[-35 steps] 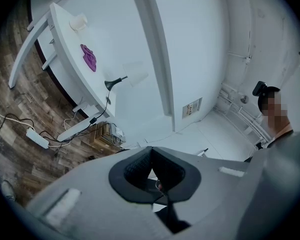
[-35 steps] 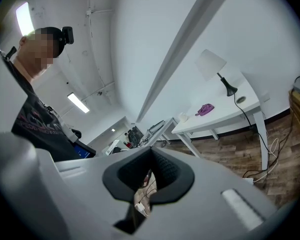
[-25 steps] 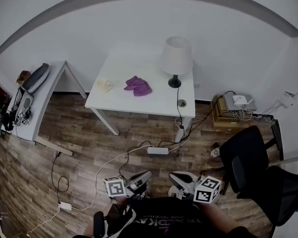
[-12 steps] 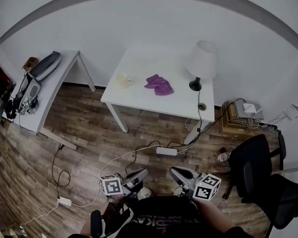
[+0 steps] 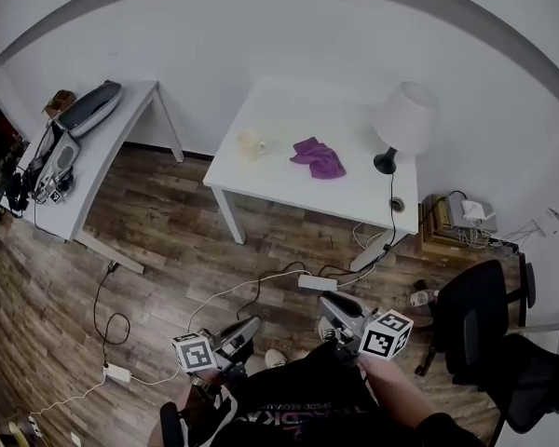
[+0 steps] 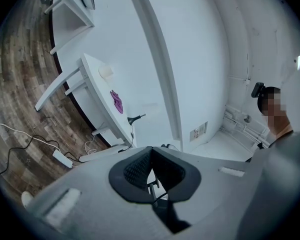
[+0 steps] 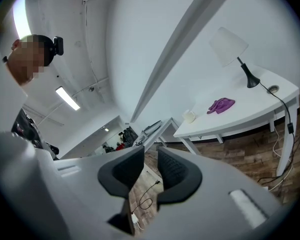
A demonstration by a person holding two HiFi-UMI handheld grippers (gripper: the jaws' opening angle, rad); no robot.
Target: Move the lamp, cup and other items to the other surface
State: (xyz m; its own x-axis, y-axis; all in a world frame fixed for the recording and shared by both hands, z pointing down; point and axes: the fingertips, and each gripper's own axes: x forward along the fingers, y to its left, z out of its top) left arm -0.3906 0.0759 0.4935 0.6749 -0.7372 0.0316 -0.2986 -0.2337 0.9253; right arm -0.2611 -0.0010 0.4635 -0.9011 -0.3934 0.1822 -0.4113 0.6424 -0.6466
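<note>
A white table (image 5: 289, 189) stands against the far wall. On it are a white-shaded lamp (image 5: 405, 119), a purple cloth (image 5: 320, 157) and a pale cup (image 5: 251, 143). Both grippers hang low over the wood floor, well short of the table. My left gripper (image 5: 238, 335) is shut and empty, its pads meeting at the tips (image 6: 150, 151). My right gripper (image 5: 335, 310) is open, its jaws having just been opening with nothing between them (image 7: 151, 153). The right gripper view shows the lamp (image 7: 229, 45), cloth (image 7: 221, 104) and cup (image 7: 189, 116) far ahead.
A second white table (image 5: 121, 128) at the left carries dark gear. A power strip (image 5: 317, 282) and cables lie on the floor before the main table. A black office chair (image 5: 475, 315) stands at the right, with stacked boxes (image 5: 452, 217) by the wall.
The head view has swung, so the table and lamp now sit further right and lower. The left gripper has dropped toward the lower left of the view.
</note>
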